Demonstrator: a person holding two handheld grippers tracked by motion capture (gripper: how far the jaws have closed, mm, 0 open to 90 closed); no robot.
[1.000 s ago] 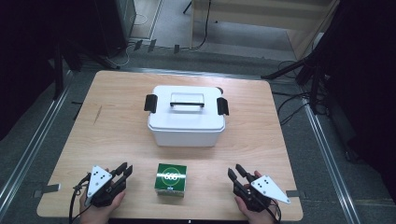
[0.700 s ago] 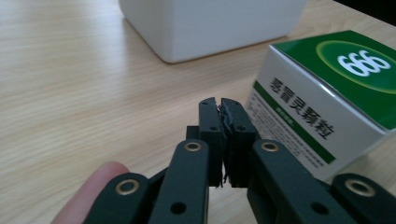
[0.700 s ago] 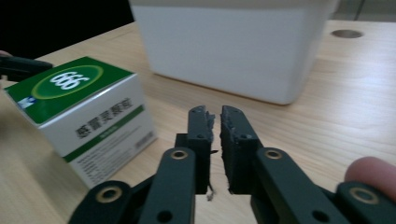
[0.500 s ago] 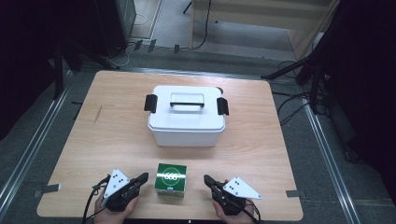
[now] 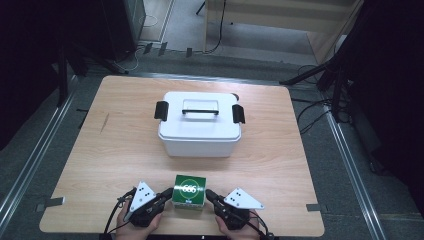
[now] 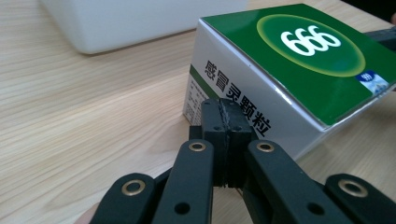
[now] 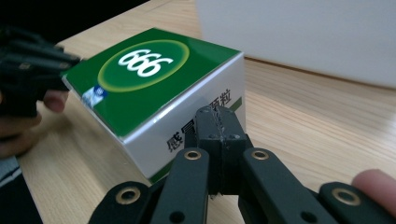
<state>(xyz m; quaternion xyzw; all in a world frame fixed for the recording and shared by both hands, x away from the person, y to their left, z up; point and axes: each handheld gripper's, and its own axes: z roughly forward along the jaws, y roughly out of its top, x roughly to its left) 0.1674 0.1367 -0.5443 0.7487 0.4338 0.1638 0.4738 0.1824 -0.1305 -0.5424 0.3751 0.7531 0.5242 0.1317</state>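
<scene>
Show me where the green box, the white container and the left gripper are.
green box (image 5: 190,189), high view, on its green top face.
white container (image 5: 200,125), high view, on its lid.
left gripper (image 6: 223,114), left gripper view, at the tips of its shut jaws.

Both hands (image 5: 135,227) cut off by bottom edge.

Green-and-white box on pale wood, black grippers either side

The small box (image 5: 189,190) has a green top with a lighter green ringed oval and white "666" on it, white sides with black characters and a green stripe. Both grippers, left (image 5: 167,194) and right (image 5: 211,195), are black with brass-coloured rivets and pale grey dotted plates. The tub (image 5: 199,131) is white with black clasps; the table (image 5: 115,150) is light woodgrain.
</scene>
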